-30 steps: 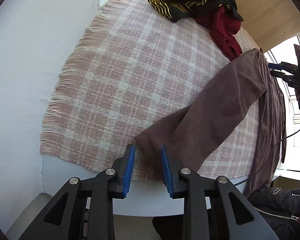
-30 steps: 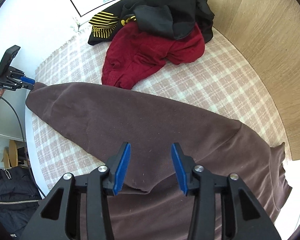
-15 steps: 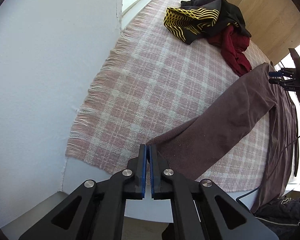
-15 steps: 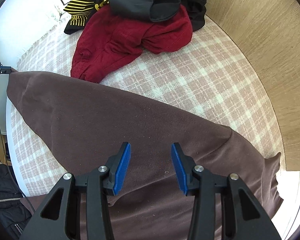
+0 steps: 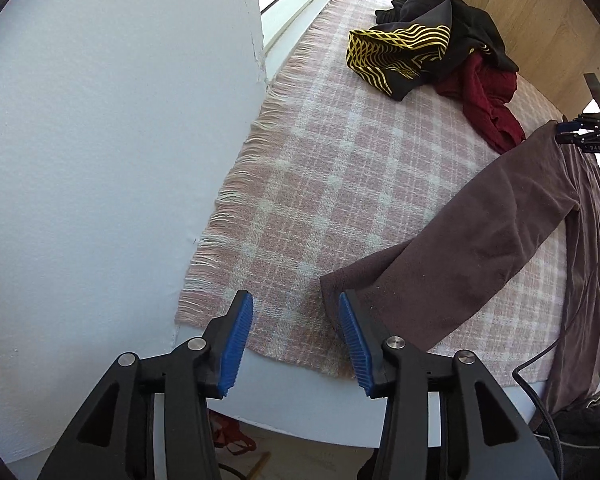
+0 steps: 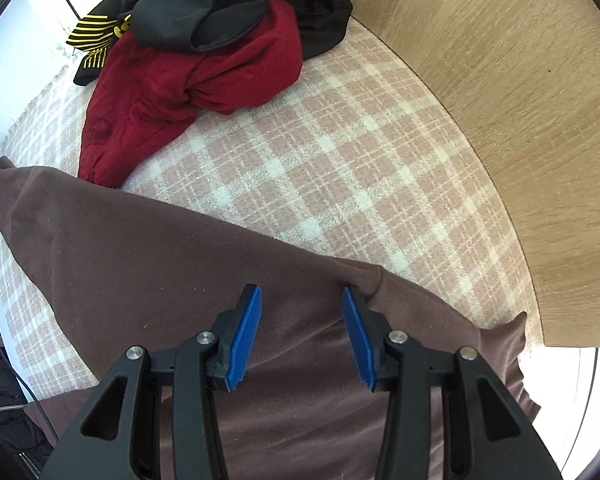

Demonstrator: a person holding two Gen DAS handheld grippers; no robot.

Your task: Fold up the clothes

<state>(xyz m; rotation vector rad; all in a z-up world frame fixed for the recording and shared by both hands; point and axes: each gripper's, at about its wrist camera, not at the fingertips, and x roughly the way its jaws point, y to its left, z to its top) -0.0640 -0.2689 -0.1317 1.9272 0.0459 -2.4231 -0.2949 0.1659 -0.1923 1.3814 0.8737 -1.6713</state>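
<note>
Just let go: left hand-held gripper [image 5: 296, 336] jaws apart, brown sleeve [image 5: 460, 248] cuff dropped beside it (right hand-held gripper [image 6: 302, 334] also apart, empty).

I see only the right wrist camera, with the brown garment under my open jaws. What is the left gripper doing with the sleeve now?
Observer: The left gripper is open. Its jaws have just been opening, and only the plaid blanket shows between them.
Operator: Where is the cuff, then?
Observer: The sleeve cuff lies on the blanket, right at the tip of one finger, not pinched.
Operator: Is there room beyond the cuff?
Observer: Yes. The blanket is bare from the cuff to its fringe, which runs along the white wall.
</note>
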